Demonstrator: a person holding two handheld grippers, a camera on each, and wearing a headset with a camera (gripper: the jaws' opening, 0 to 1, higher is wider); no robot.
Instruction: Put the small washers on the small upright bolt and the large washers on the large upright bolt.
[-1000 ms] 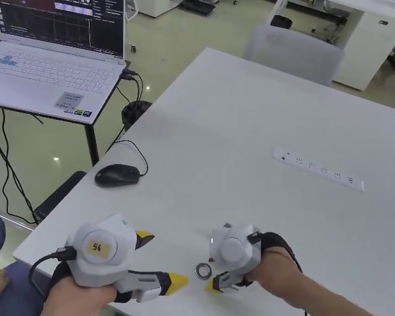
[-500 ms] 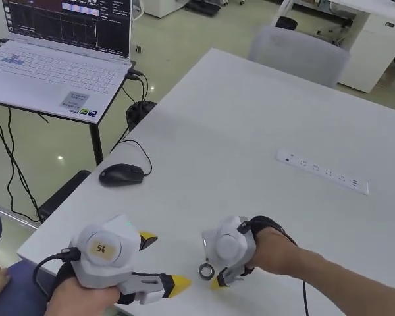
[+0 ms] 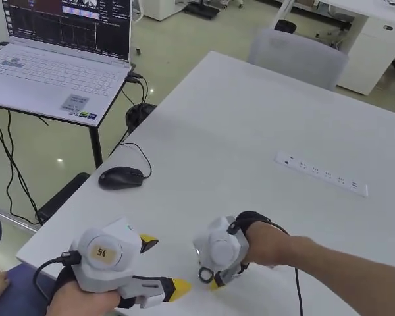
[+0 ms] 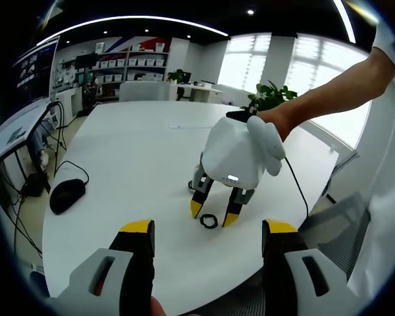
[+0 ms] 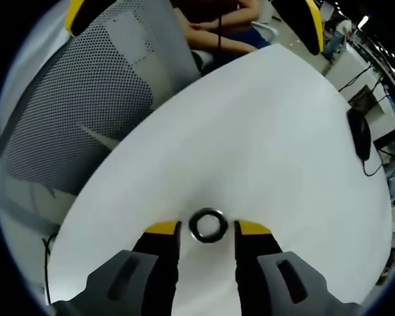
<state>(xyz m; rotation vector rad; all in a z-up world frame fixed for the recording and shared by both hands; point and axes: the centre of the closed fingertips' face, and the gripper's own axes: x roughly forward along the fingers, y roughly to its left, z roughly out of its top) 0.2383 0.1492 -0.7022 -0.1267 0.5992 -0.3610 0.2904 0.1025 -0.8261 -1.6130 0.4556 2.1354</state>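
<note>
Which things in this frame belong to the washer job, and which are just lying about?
Job in hand:
- washer, flat on the table
- right tool, open, one jaw on either side of the washer
- left tool, open, holding nothing

Lying about:
- mouse
- laptop on a side stand
- power strip
- chair

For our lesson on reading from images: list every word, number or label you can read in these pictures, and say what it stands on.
"56": on the round label on top of the left tool.
Laptop, screen and sticker: too small to read.
Power strip, markings: too small to read.
</note>
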